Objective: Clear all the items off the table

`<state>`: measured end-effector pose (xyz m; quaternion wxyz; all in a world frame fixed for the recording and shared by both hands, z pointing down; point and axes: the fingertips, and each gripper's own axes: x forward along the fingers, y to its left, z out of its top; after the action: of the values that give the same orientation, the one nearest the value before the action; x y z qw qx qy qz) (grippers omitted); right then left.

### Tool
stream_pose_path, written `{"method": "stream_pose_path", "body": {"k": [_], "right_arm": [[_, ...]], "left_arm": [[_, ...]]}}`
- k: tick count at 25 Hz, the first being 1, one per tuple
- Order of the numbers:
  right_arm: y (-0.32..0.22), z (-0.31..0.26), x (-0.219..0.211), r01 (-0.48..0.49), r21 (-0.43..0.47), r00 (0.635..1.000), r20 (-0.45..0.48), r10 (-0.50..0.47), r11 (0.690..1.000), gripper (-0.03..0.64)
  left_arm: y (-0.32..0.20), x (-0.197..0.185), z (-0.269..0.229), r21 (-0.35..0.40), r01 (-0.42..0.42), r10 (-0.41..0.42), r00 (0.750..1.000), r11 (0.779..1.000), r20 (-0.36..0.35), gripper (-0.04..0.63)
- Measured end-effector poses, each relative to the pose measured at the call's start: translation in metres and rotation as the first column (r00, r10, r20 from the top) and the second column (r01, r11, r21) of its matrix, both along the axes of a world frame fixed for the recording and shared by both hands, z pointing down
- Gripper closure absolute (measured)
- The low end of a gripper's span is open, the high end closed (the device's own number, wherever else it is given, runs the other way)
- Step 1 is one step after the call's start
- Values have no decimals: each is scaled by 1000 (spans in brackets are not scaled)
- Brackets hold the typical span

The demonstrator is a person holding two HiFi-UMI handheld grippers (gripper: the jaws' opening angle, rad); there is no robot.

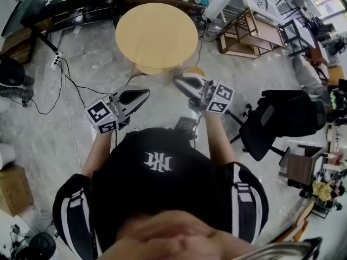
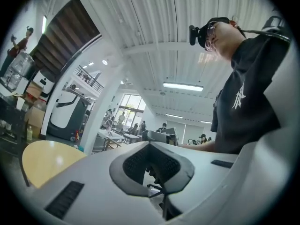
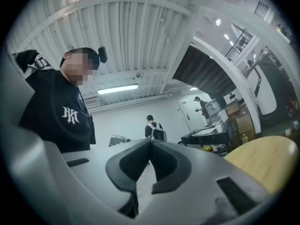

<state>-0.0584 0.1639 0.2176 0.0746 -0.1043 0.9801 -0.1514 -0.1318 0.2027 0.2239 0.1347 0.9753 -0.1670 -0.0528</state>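
- My grey left tool point(image 1: 144, 95) sits left of centre in the head view, clenched, its jaws tip to tip on nothing.
- My grey right tool point(image 1: 179, 81) sits just right of centre, clenched the same way.
- The round pale wooden tabletop point(image 1: 157, 34) stands at upper centre, beyond the 2 tools and apart from them.

- A big open lab or workshop hall, not a home: a white ribbed ceiling point(image 2: 154, 27) carries strip lights point(image 2: 183, 86), and a railed mezzanine point(image 2: 89, 77) runs at far left.
- Cables point(image 1: 64, 99) from a power strip point(image 1: 56, 61) cross the grey hard floor point(image 1: 97, 134).
- Furniture is a round tabletop point(image 1: 156, 35), a black office chair point(image 1: 282, 118), wooden racks point(image 1: 246, 34) at far right and a cardboard box point(image 1: 13, 188) at near left.
- Other people point(image 3: 153, 129) stand at benches far back.
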Motion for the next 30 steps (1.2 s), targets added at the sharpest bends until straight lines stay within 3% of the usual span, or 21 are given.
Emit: {"method": "stream_pose_path", "body": {"k": [3, 13, 24, 30], "right_arm": [[13, 3, 6, 22, 28, 999, -30, -22, 999, 614], [11, -1, 26, 35, 71, 999, 2, -36, 997, 614], [10, 9, 23, 50, 70, 998, -37, -48, 996, 614], [13, 13, 27, 48, 57, 998, -48, -45, 997, 614]], "left_arm": [[0, 17, 3, -18, -4, 4, 1000, 1000, -5, 583], [-8, 56, 4, -13, -40, 41, 998, 999, 39, 583], [-17, 53, 11, -26, 6, -5, 999, 1000, 33, 583], [-15, 61, 19, -51, -12, 14, 999, 999, 42, 583]]}}
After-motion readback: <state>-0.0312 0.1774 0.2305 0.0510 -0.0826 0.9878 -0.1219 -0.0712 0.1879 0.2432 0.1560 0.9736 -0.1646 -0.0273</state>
